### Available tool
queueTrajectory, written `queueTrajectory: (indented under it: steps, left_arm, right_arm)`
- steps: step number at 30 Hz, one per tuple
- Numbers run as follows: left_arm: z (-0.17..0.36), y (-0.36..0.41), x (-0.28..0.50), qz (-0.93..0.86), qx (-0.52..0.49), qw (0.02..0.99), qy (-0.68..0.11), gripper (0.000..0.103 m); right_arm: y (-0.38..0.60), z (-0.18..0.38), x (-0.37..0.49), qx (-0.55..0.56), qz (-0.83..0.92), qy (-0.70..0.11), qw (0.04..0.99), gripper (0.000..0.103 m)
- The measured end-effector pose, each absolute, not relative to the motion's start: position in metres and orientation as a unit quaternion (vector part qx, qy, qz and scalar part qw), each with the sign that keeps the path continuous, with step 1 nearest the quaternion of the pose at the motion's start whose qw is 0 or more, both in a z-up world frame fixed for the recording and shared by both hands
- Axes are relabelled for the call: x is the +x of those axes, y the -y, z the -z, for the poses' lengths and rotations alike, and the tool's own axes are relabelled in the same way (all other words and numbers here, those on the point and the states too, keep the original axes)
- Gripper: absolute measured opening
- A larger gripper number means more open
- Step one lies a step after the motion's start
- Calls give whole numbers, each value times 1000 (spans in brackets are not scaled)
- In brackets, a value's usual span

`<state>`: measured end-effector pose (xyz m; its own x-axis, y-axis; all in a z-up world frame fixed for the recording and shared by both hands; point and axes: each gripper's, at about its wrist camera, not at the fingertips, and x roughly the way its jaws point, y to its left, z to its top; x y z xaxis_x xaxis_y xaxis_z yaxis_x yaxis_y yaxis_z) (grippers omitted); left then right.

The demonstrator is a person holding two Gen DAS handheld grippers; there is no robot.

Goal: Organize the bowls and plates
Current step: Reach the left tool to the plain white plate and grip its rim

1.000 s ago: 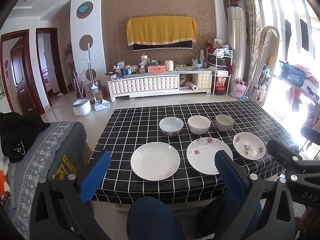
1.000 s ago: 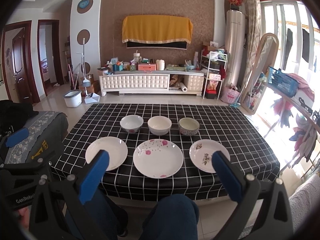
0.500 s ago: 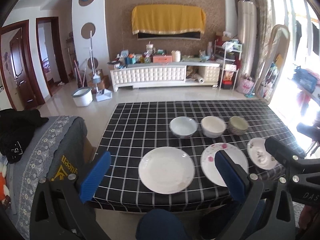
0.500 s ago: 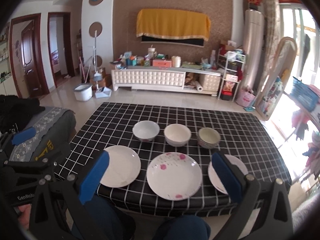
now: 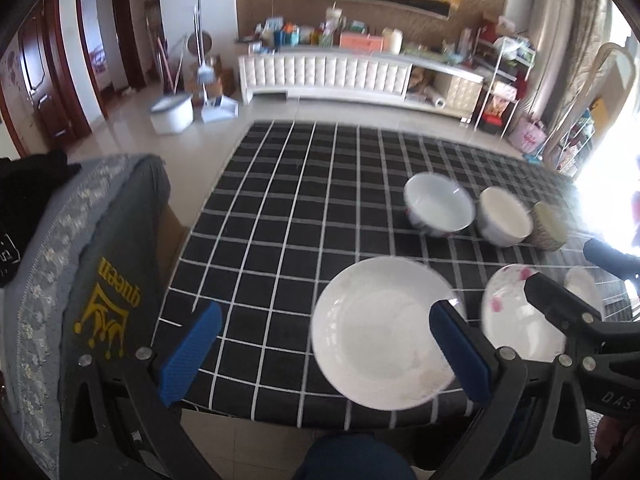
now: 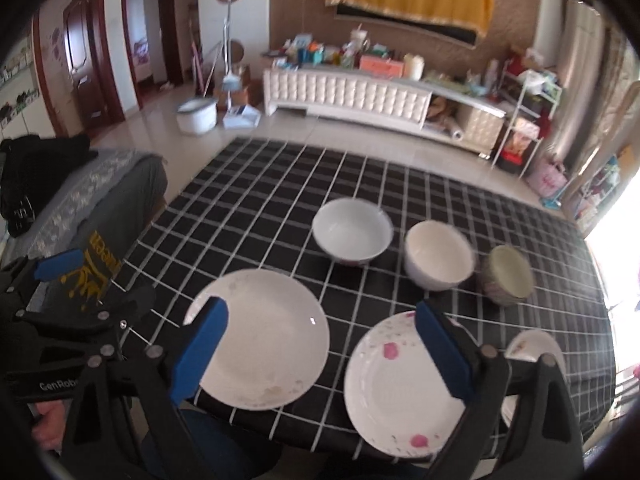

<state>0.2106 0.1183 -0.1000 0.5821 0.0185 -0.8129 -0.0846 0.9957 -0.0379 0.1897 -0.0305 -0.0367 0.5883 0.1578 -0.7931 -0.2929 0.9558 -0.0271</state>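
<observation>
Desk (image 6: 256, 200) carries two rows: far row of three bowls, left bowl (image 6: 352, 231) at 12 o'clock, middle bowl (image 6: 438, 255) just beside it toward 3 o'clock, right bowl (image 6: 507, 275) touching or nearly touching the middle one, further toward 3 o'clock. Near row by the 6 o'clock edge: large plate (image 6: 260, 340) at 9 o'clock side, flowered plate (image 6: 396, 388) just beside it toward 3 o'clock, small plate (image 6: 532, 346) furthest toward 3 o'clock, partly hidden. Sofa (image 5: 80, 260) stands beside the desk at 9 o'clock; cabinet (image 5: 328, 76) on the floor well behind the desk at 12 o'clock, bucket (image 5: 172, 114) at 10 o'clock.
</observation>
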Motion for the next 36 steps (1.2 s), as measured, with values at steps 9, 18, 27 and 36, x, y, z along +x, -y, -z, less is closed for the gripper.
queueTrajectory:
  steps: [9,18,27,36]
  left_arm:
    - [184,-133,255,-29,-26,841,-539,88]
    - [222,-134,263,-30,-24,816,-577,79]
    - [237,-128,267,-8,-50,802,-595,50]
    - [236,-113,263,18,-53,804,-592,25]
  right_arm:
    - [18,123,240,-75,-145,-520,838,79]
    - [25,176,253,-74,-144,-577,800,60]
    - [35,190,251,-50,-159,-595,787,38]
    - [45,189,249,-23,-150,-602,784,33]
